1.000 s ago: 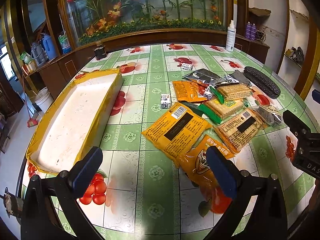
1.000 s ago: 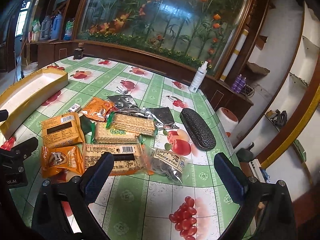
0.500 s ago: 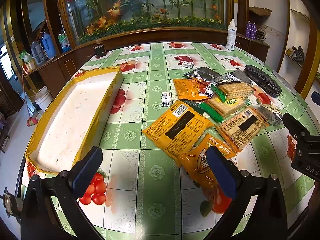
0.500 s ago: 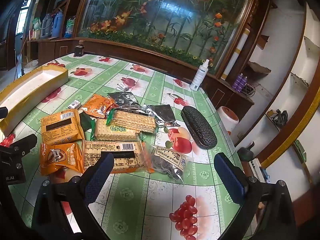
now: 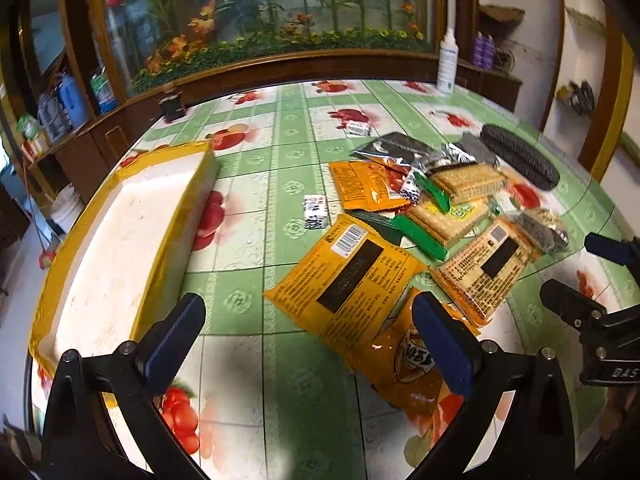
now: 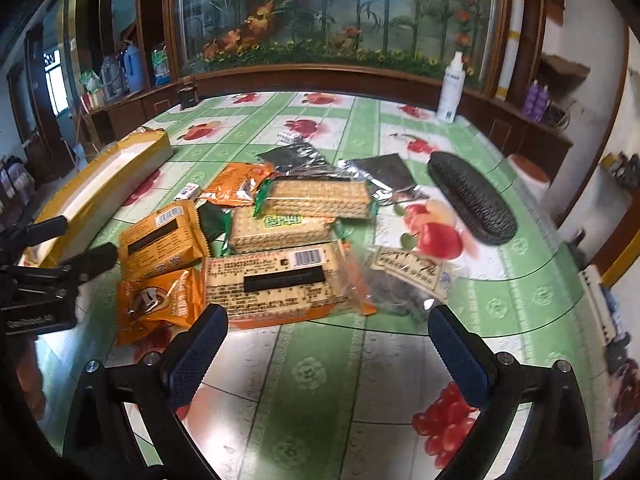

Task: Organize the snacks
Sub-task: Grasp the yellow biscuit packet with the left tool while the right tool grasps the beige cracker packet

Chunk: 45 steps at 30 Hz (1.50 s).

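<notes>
Several snack packs lie in a heap on the green fruit-print table: a yellow-orange packet with a barcode, a small orange crisp bag, a flat cracker pack, two green-edged biscuit packs, an orange bag and a clear bag of dark snacks. A long yellow-rimmed white tray sits to the left. My left gripper is open above the table near the yellow packet. My right gripper is open just short of the cracker pack.
A dark textured oblong case lies right of the snacks. Black foil packets, two small wrapped candies, a white bottle and a small dark jar stand farther back. A wooden counter rings the table.
Both grippers have moved forward and lower toward the snack heap; the right one has also turned left, so the packs sit more centrally. Nothing was gripped.
</notes>
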Each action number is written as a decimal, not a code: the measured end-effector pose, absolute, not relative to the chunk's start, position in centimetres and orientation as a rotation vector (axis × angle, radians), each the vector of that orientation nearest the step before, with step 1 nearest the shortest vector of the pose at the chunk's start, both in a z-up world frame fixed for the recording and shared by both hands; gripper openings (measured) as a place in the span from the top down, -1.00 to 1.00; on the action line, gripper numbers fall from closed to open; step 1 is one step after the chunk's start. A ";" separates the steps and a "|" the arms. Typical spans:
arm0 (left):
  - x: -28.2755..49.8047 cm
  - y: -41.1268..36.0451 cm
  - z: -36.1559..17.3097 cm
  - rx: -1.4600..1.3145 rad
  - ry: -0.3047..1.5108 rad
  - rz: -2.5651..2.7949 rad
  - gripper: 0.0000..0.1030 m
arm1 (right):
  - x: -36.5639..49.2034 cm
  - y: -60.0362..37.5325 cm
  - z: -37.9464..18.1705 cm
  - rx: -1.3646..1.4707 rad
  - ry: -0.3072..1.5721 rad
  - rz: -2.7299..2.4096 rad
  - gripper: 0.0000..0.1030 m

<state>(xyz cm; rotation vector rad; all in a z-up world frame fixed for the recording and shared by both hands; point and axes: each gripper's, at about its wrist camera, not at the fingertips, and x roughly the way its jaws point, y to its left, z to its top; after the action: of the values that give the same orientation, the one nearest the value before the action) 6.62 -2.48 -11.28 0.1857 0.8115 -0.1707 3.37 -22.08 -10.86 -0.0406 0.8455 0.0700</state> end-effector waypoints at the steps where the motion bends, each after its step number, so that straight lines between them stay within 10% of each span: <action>1: 6.9 -3.0 -11.5 0.212 0.812 -0.178 -1.00 | 3.5 -22.2 -11.1 -0.032 0.851 0.076 -0.97; 45: 12.0 -1.7 -16.0 0.167 1.012 -0.281 -1.00 | 11.8 -20.5 -15.0 0.075 1.051 0.093 -1.00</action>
<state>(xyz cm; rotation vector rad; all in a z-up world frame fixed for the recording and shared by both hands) 11.98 -1.68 -15.98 0.1668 1.0117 -0.2812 11.77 -20.55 -14.97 0.0746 1.0510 0.0925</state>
